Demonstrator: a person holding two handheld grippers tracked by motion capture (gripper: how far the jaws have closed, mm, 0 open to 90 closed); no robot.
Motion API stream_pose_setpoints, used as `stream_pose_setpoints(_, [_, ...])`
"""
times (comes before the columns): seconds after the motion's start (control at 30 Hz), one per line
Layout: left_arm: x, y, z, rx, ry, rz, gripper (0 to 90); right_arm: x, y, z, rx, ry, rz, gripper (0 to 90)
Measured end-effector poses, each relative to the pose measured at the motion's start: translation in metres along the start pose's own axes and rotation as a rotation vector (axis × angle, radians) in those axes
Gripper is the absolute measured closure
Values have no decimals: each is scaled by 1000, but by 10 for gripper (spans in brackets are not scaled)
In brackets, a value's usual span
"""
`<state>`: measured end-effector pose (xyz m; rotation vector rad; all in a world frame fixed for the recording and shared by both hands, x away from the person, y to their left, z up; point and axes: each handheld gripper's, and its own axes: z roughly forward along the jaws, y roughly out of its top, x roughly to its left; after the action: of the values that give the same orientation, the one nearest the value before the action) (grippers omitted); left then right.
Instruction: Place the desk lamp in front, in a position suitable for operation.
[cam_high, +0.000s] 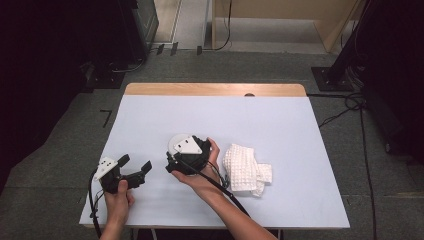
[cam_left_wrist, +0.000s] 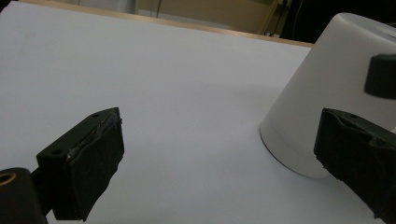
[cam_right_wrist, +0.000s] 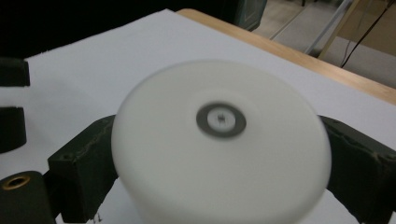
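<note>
A white cup (cam_high: 176, 142) is turned upside down near the middle of the white table (cam_high: 250, 120), and my right gripper (cam_high: 179, 152) is shut on its sides. In the right gripper view the cup's base (cam_right_wrist: 219, 140) faces the camera, with a grey ring at its centre and a black jaw on each side. It looks slightly blurred. My left gripper (cam_high: 136, 164) rests open to the left of the cup with nothing between its jaws. In the left gripper view the cup (cam_left_wrist: 327, 93) leans tilted at the right, its rim close to the table.
A crumpled white waffle-weave cloth (cam_high: 246, 169) lies just right of the right hand. The table's wooden far edge (cam_high: 215, 89) runs along the back. Cables trail from both grippers toward the near edge. Dark stands and cables sit on the floor around the table.
</note>
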<state>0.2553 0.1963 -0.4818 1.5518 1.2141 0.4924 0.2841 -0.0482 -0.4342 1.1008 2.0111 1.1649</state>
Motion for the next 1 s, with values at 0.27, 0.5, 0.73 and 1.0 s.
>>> stream_pose_setpoints(0.27, [-1, 0, 1, 1, 2, 9, 18, -15, 9, -20, -98, 97, 68, 37])
stream_pose_setpoints(0.5, [-2, 0, 1, 1, 0, 14, 18, -30, 11, -51, -166, 85, 71, 51])
stream_pose_setpoints(0.73, [-5, 1, -1, -15, 21, 32, 18, -69, -5, -84, -181, 2, 115, 92])
stream_pose_setpoints(1.0, [-19, 3, 5, -8, 13, 70, 18, -132, -43, -123, -172, -143, 195, 133])
